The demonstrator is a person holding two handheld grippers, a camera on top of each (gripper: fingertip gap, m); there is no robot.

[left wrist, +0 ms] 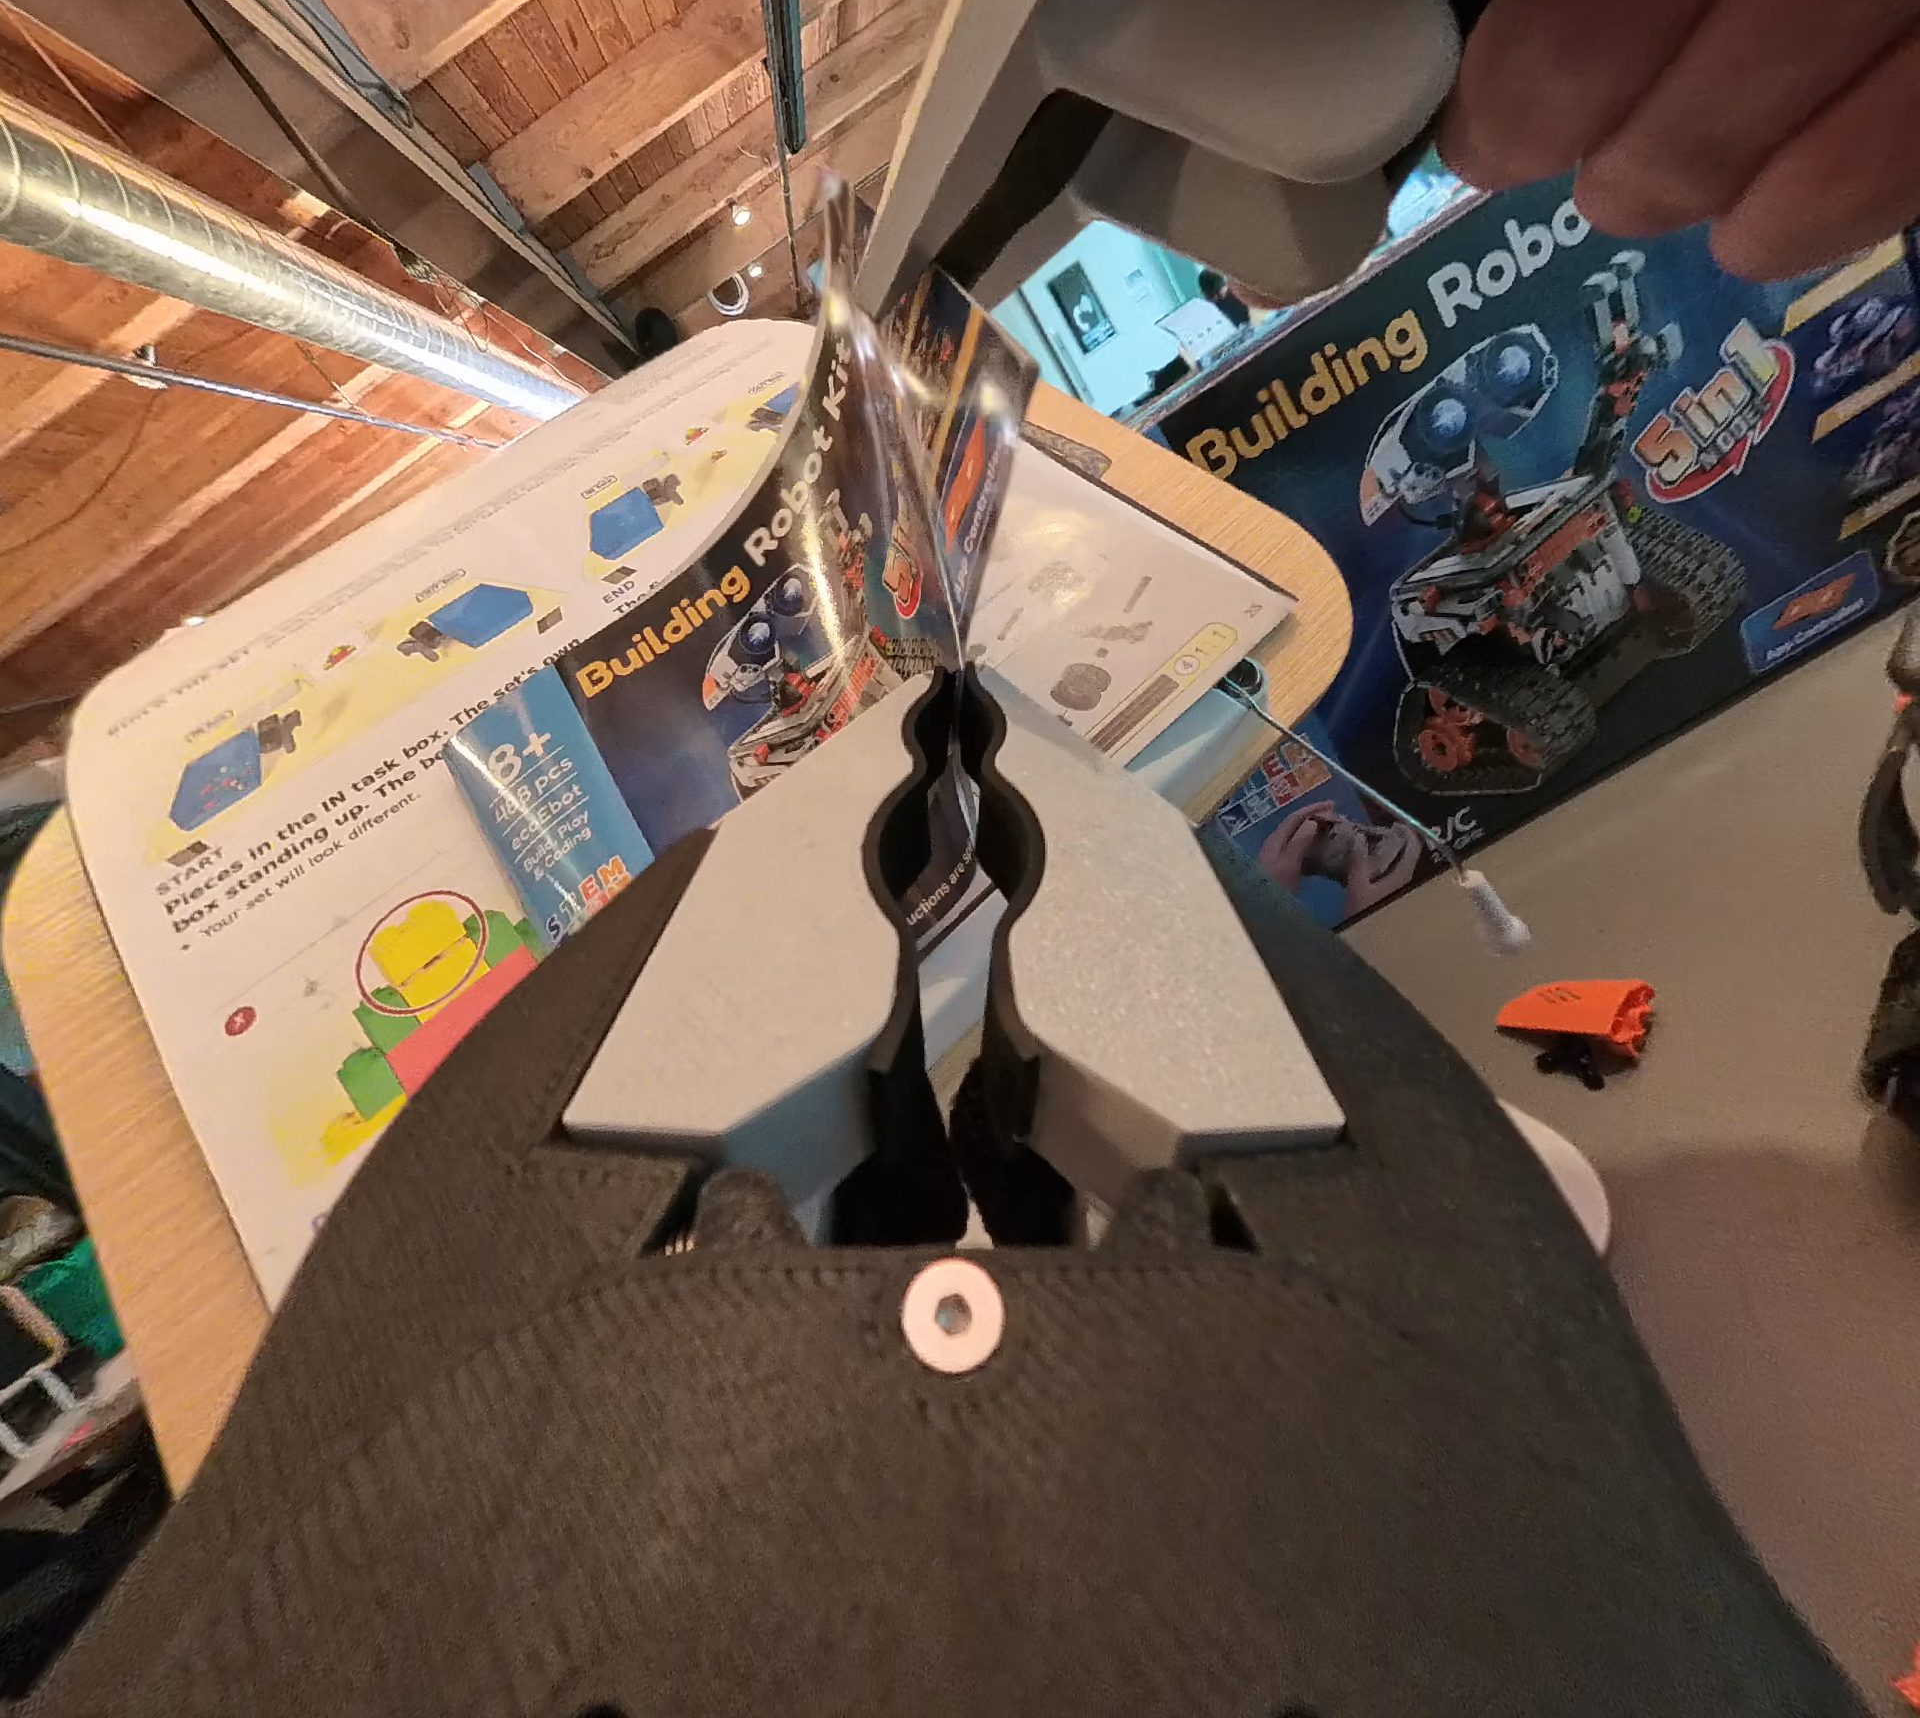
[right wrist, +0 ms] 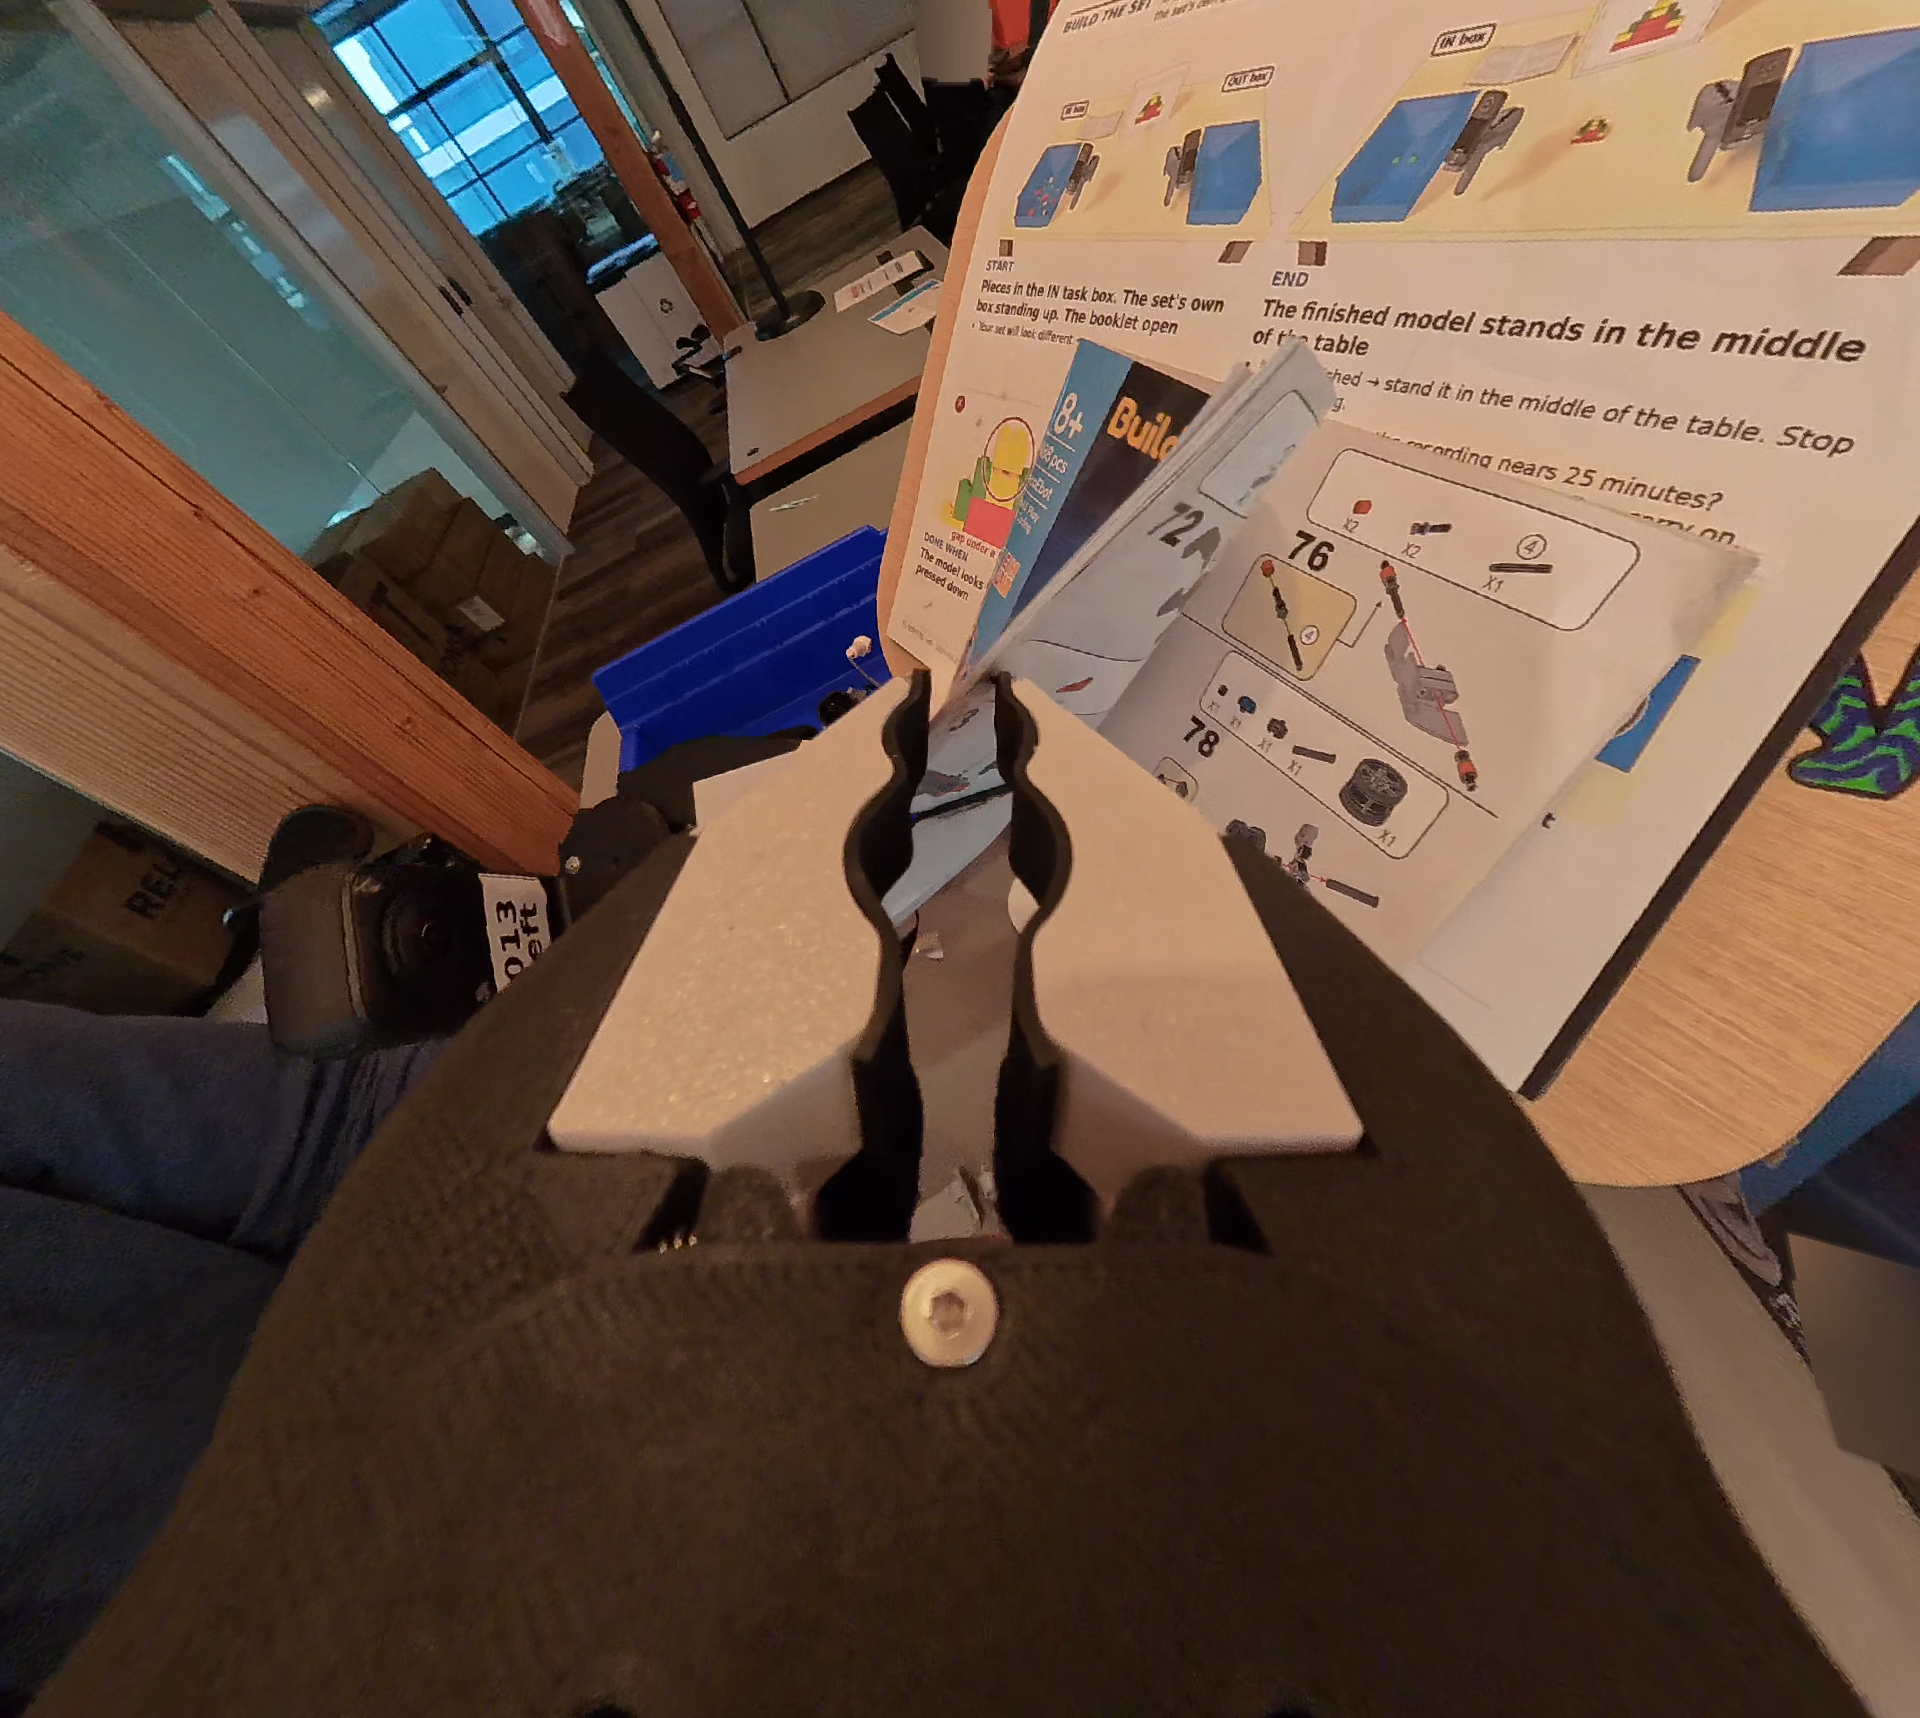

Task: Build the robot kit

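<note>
My left gripper (left wrist: 958, 681) is shut on a glossy sheet of the instruction booklet (left wrist: 790, 588), which curls up from between the pads. The booklet leans open against a wooden board with a printed sheet (left wrist: 343, 733). My right gripper (right wrist: 961, 686) is open; the lower edge of a bunch of the booklet's pages (right wrist: 1351, 629) stands between its fingertips with a gap beside it. In the left wrist view the right gripper (left wrist: 1195, 141) hangs above the booklet, held by a hand (left wrist: 1662, 6). The left gripper's body (right wrist: 395, 930) shows low at the left of the right wrist view.
A dark blue toy robot kit box (left wrist: 1538, 525) stands at the right on the grey table (left wrist: 1714, 1253). An orange piece (left wrist: 1579, 1014) lies on the table. A thin cord with a white bead (left wrist: 1496, 925) hangs by the board. A blue bin (right wrist: 748, 650) sits behind the board. The tips of one gripper are about 6 cm away from the tips of the other.
</note>
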